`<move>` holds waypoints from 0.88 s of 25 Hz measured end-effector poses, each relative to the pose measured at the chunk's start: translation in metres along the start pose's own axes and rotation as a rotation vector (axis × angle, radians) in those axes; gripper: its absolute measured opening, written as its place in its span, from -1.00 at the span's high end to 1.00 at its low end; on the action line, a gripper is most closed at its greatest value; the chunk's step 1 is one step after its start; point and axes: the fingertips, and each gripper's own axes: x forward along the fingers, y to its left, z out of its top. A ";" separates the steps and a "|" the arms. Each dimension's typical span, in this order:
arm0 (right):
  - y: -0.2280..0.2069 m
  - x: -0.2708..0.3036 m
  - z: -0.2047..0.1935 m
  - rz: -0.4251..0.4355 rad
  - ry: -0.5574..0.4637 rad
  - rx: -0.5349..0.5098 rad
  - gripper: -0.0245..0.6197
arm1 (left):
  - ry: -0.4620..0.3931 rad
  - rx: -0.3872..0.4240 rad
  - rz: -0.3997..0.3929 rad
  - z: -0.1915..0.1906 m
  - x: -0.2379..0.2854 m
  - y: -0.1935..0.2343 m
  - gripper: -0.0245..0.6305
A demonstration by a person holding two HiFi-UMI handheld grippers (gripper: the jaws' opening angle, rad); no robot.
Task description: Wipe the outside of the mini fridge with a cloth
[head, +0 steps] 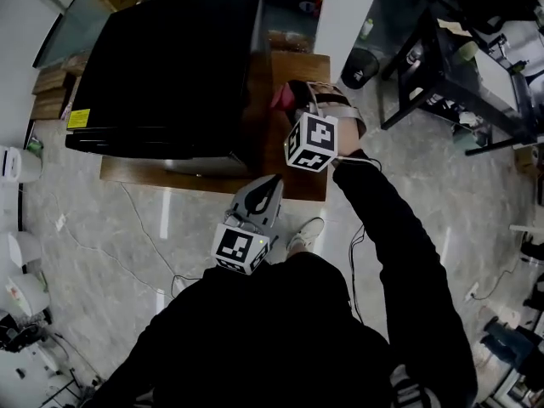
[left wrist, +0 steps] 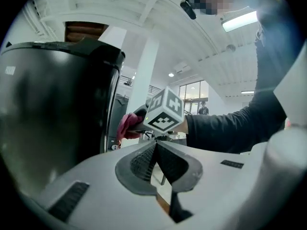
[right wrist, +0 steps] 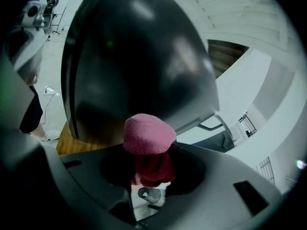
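Observation:
The black mini fridge (head: pixel 170 66) stands on a low wooden table (head: pixel 302 66). My right gripper (head: pixel 291 100) is shut on a pink cloth (head: pixel 279 100), which is bunched against the fridge's right side wall. In the right gripper view the cloth (right wrist: pixel 149 134) bulges out of the closed jaws just in front of the glossy fridge (right wrist: pixel 139 61). My left gripper (head: pixel 273 180) hangs in front of the table, shut and holding nothing. In the left gripper view its jaws meet, with the fridge (left wrist: pixel 48 109) at left and the cloth (left wrist: pixel 126 127) beyond.
A cable (head: pixel 140 219) trails over the marble floor in front of the table. A white column (head: pixel 348 15) rises behind it, with a black bin (head: pixel 361 66) beside. A black-framed desk (head: pixel 463 66) stands to the right. The person's shoe (head: pixel 306 233) is near the table front.

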 end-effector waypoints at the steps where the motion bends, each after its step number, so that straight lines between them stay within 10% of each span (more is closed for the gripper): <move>1: -0.003 -0.017 0.010 -0.021 0.001 -0.006 0.47 | -0.006 0.008 -0.015 0.004 -0.009 -0.001 0.91; 9: 0.007 -0.064 0.087 -0.131 0.069 -0.158 0.47 | -0.037 0.049 -0.063 0.019 -0.067 0.018 0.91; 22: 0.057 -0.027 0.067 -0.136 0.162 -0.190 0.47 | -0.023 0.034 -0.074 -0.019 -0.091 0.044 0.91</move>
